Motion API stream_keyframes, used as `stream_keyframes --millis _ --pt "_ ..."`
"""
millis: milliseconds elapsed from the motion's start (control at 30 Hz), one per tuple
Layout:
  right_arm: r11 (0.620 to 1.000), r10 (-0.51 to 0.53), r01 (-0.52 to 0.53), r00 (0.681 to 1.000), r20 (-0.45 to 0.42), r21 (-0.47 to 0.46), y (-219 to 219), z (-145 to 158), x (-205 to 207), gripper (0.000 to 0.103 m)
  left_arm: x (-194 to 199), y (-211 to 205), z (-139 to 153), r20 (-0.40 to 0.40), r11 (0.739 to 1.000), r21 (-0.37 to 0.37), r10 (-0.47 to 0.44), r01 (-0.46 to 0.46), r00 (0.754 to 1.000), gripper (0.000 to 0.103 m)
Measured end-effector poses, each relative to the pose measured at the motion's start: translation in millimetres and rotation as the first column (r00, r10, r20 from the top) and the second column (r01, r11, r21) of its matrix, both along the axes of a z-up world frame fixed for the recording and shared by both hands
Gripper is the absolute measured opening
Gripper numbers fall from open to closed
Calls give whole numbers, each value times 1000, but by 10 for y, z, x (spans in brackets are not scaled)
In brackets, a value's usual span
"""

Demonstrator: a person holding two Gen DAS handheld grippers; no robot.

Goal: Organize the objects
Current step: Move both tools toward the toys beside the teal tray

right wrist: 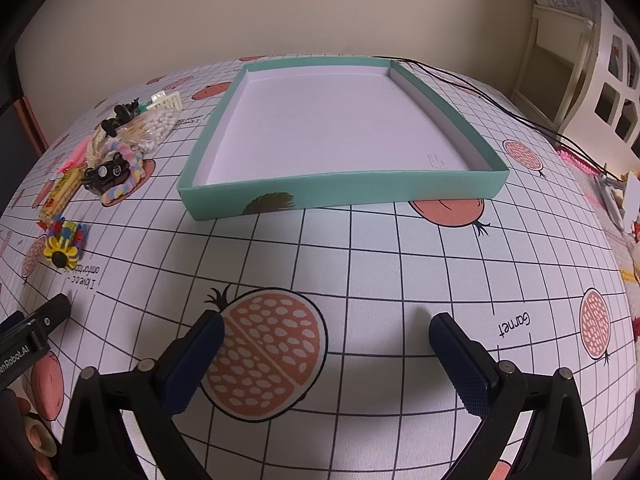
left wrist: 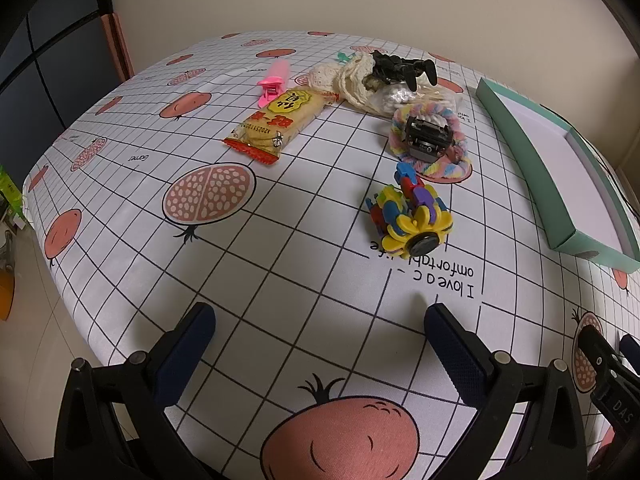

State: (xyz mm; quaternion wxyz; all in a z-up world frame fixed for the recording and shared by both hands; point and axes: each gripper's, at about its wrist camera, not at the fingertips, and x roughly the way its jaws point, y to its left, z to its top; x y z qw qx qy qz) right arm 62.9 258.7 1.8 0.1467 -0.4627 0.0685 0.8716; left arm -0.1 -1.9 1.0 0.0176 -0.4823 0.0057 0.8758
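Fruit-print tablecloth [right wrist: 360, 248] carries an empty teal tray [right wrist: 340, 192], with the toys heaped well apart on its left. Nearest lies the colourful block toy [left wrist: 408, 216]. Both the left gripper [left wrist: 320, 344] and right gripper [right wrist: 326, 348] hang spread and empty; I'd close low across the toy's middle, then lift it cleanly over the tray's wall.

The teal tray [left wrist: 560, 184] runs off the frame's right edge — far corner unseen.

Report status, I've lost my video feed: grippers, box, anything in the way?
Both hand-held grippers, left and right, open, empty. Teal box empty. Toys and snack packet piled left of it. Path clear.
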Motion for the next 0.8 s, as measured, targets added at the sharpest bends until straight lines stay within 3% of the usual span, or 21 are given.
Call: stream_keyframes --millis 433,533,800 --pt "1000 8 -8 1000 12 -7 38 8 -3 103 -13 -5 7 7 1000 3 -4 4 1000 103" --pt "1000 16 -16 1000 10 -8 20 38 -22 102 -28 -41 25 16 999 32 10 -10 1000 103" --pt "996 90 -89 995 -48 28 -162 443 -146 102 -147 -98 285 34 996 82 30 -32 999 103"
